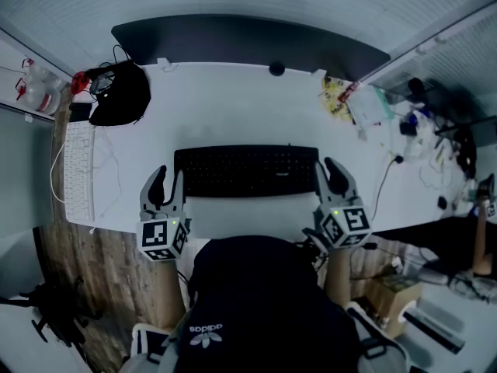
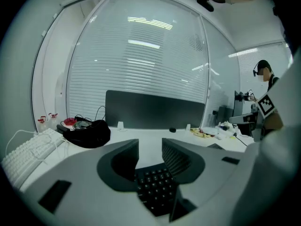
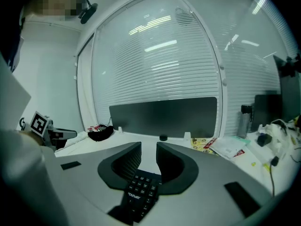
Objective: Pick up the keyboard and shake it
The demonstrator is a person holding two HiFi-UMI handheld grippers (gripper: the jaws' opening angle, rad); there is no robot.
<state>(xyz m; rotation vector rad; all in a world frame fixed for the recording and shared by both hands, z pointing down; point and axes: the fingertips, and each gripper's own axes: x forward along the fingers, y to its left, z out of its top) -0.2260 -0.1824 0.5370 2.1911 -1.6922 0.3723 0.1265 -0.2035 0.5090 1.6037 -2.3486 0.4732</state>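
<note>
A black keyboard (image 1: 247,171) lies flat on the white desk (image 1: 233,107), right in front of me. My left gripper (image 1: 168,176) stands at the keyboard's left end and my right gripper (image 1: 328,169) at its right end. In the left gripper view the left gripper (image 2: 150,147) has a clear gap between its jaws, with the keyboard's keys (image 2: 157,189) showing low between them. The right gripper (image 3: 148,149) is likewise open, and the keyboard's number-pad end (image 3: 140,192) sits under its jaws. Neither pair of pads presses on the keyboard.
A white keyboard (image 1: 78,169) and a black bag (image 1: 120,95) lie at the desk's left. A dark partition (image 1: 248,41) runs along the back, with a small black round thing (image 1: 276,69) before it. Papers and clutter (image 1: 349,99) and a cable (image 1: 384,185) fill the right.
</note>
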